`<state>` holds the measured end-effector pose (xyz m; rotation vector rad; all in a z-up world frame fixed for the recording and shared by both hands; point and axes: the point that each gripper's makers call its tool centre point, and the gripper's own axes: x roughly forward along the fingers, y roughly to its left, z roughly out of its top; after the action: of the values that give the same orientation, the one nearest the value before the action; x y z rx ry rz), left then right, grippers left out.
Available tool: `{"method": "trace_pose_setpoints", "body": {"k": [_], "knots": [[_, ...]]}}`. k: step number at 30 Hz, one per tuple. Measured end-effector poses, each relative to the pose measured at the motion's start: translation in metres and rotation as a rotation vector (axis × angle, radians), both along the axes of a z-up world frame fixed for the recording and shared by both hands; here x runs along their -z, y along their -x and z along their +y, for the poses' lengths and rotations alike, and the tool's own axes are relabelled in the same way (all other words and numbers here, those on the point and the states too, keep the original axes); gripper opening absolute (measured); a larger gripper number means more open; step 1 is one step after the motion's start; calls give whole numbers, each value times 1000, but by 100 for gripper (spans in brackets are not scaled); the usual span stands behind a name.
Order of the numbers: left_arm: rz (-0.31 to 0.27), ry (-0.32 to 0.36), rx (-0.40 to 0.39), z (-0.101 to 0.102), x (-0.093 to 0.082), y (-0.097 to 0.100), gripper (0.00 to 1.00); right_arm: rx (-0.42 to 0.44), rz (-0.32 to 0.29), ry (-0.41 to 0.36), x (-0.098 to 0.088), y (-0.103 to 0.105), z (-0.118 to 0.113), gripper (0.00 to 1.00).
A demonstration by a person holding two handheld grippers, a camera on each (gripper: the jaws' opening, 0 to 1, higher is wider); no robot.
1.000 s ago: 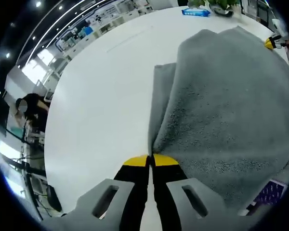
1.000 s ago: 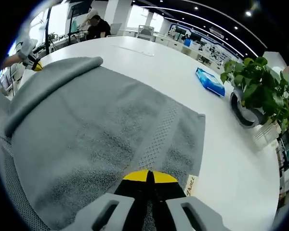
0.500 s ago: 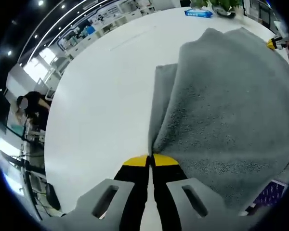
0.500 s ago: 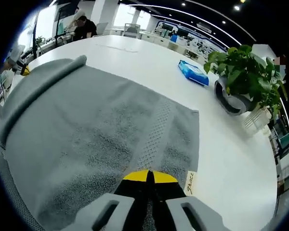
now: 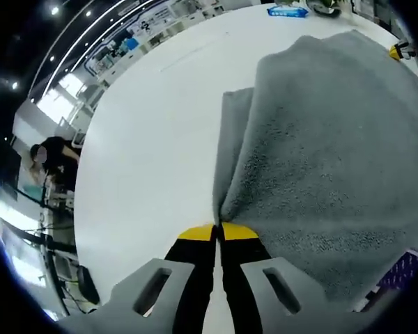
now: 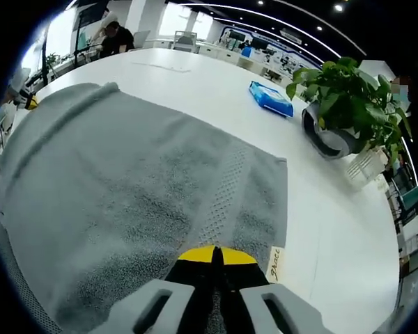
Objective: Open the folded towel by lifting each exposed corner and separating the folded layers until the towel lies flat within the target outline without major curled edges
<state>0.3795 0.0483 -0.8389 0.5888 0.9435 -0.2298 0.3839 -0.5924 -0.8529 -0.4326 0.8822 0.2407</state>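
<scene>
Jaws shut – L gripper (image 5: 217, 232) & R gripper (image 6: 216, 254) pinching towel (image 6: 125, 181) edges.

Grey terry towel (image 6: 125, 188), raised off the white tabletop (image 5: 153, 153), spreads ahead of both pairs of fingers; a woven band and small label sit beside the right fingers (image 6: 233, 257).

A wide white counter (image 6: 334, 229) runs across the room. On it, a leafy green plant (image 6: 348, 90) sits in a dark round pot (image 6: 327, 139), with a blue packet (image 6: 270, 97) lying just beside it. At the far side a person in dark clothes (image 6: 115, 38) sits by the desks.
</scene>
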Motion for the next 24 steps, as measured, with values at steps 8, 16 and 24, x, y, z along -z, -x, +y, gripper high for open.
{"method": "trace_pose_setpoints", "body": {"k": [8, 16, 24], "knots": [[9, 26, -18, 2, 0, 0, 1, -9, 6, 7, 0, 0, -2, 0], [-19, 100, -72, 5, 0, 0, 1, -28, 5, 22, 0, 0, -2, 0], [-12, 220, -151, 7, -14, -5, 7, -21, 27, -235, -17, 11, 40, 15]]}}
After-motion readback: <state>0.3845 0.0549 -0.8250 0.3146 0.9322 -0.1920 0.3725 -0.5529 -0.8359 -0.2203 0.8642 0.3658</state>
